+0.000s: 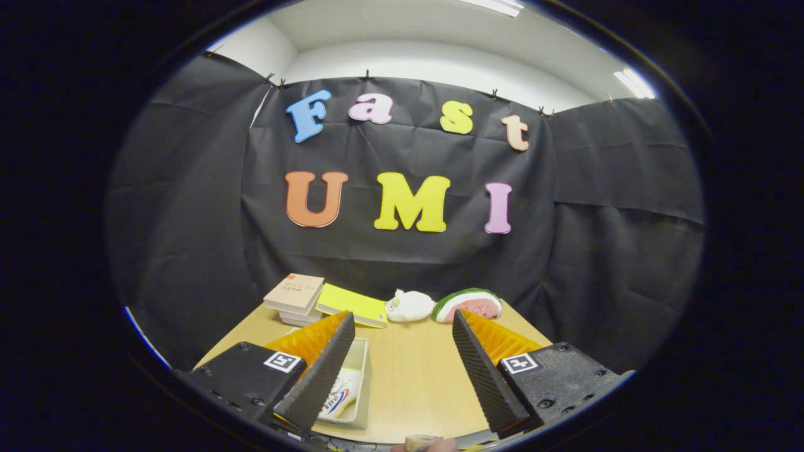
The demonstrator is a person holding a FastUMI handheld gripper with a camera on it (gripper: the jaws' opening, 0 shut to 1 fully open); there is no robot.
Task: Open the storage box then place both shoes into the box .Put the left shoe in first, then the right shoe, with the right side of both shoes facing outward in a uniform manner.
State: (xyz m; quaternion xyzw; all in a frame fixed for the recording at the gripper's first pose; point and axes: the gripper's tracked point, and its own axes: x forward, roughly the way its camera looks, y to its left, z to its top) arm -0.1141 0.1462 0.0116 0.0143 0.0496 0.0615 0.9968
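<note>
My gripper (402,326) is open, held above the wooden table (414,376), with nothing between its fingers. Below and just inside the left finger (323,370) lies a clear storage box (361,376), mostly hidden by that finger. Inside the box I see part of a white shoe (342,392) with red and blue marks on its side. I cannot tell whether a second shoe is in the box. The right finger (480,370) stands over bare table.
At the far edge of the table lie a stack of books (294,296), a yellow pad (352,304), a small white plush toy (409,306) and a watermelon-slice plush (470,303). Black cloth walls close the booth behind and at both sides.
</note>
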